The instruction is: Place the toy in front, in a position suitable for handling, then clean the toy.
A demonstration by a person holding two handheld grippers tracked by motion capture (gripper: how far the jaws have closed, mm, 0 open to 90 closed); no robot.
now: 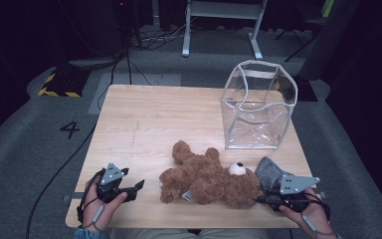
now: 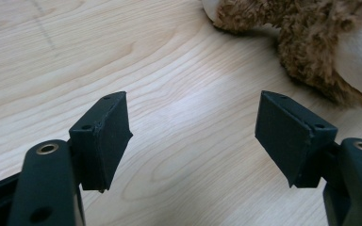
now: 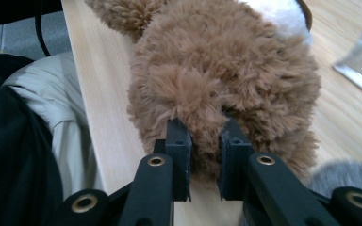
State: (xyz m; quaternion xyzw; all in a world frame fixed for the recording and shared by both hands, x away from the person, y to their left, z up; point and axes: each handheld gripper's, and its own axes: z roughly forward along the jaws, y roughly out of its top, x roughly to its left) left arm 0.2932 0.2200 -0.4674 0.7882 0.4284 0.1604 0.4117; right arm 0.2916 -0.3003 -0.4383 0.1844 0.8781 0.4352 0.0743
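At the near right corner of the wooden table (image 1: 144,114), the right gripper (image 3: 206,165) is clamped on the teddy bear (image 1: 209,179). In the right gripper view its two black jaws pinch a tuft of brown plush between them, probably an ear or the side of the head, since the white muzzle sits just beyond. A soft toy offers no hard edge, so a bite on a protruding lump is a sensible way to get hold of it. A grey cloth item (image 1: 271,172) lies touching the bear's head, right beside this gripper.

At the near left, the left gripper (image 1: 129,188) hovers with its jaws wide apart and nothing between them. In the left gripper view only bare wood lies in the gap, with the bear's fur off to the upper right. It seems to be waiting, perhaps to take the legs once the toy lifts.

The bear lies on its back across the near middle of the table, head to the right and legs to the left.

Farther away on the right stands a clear plastic bag (image 1: 258,104), upright with its mouth open at the top. That looks like the likely destination, held open so the bear can be dropped in.
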